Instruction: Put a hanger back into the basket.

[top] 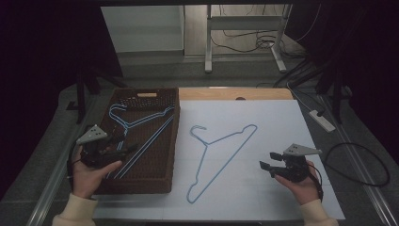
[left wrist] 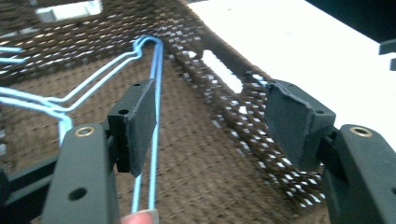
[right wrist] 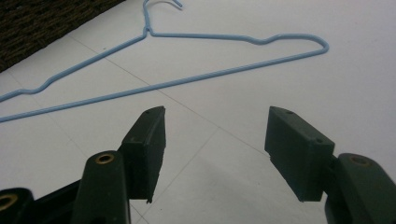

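Note:
A brown woven basket [top: 175, 141] stands at the table's left and holds a few blue wire hangers [top: 141, 120]. My left gripper [top: 124, 145] hovers over the basket's near left part. Its jaws stand open [left wrist: 210, 121], and the hangers' blue wire [left wrist: 156, 84] runs past the left pad without being pressed. Another blue hanger [top: 223, 163] lies flat on the white sheet in the middle. My right gripper [top: 267, 160] rests low at the right of the sheet, open and empty [right wrist: 215, 140], facing that hanger [right wrist: 224, 36].
The white sheet [top: 282, 122] covers most of the table, and a wooden strip [top: 263, 93] shows at its far edge. A power strip [top: 322, 120] and cables lie on the floor at right. Desk legs [top: 208, 42] stand behind.

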`<state>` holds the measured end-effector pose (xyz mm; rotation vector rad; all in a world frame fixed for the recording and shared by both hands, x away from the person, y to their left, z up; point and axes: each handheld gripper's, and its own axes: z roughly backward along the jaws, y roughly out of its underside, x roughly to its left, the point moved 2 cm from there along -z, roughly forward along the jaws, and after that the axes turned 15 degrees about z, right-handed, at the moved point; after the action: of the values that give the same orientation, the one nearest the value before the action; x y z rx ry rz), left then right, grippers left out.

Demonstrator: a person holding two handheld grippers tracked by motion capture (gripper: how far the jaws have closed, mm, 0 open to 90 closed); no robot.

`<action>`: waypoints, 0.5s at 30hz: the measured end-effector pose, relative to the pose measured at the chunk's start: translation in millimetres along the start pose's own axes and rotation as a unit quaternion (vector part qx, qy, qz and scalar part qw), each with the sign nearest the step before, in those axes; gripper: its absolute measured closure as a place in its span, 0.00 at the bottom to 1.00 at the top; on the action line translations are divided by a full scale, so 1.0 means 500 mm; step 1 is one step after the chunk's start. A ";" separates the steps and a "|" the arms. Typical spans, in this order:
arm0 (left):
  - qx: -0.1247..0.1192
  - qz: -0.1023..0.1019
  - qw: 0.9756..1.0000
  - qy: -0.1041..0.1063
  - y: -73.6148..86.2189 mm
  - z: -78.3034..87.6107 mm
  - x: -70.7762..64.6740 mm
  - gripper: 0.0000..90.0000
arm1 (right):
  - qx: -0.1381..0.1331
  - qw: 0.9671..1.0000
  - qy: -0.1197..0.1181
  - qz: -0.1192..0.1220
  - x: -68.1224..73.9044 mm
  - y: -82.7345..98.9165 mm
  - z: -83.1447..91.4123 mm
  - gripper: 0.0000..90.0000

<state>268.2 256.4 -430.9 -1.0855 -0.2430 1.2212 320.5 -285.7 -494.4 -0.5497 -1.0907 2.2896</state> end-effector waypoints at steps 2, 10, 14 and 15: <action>-0.003 -0.004 1.000 0.008 0.009 -0.004 -0.010 0.38 | 0.001 1.000 -0.001 0.002 0.001 -0.001 -0.001 0.43; -0.006 -0.021 0.999 0.031 0.038 -0.017 -0.048 0.37 | 0.007 1.000 -0.002 0.002 0.006 -0.003 -0.006 0.42; -0.005 -0.024 0.999 0.036 0.043 -0.026 -0.055 0.37 | 0.008 1.000 -0.004 0.003 0.011 -0.006 -0.005 0.41; -0.005 -0.026 0.999 0.036 0.045 -0.025 -0.056 0.36 | 0.008 1.000 -0.004 0.005 0.013 -0.007 -0.005 0.41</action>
<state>251.6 224.7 -444.3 -1.1228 -0.2202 1.1340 317.8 -278.5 -493.9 -0.5404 -1.0745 2.3085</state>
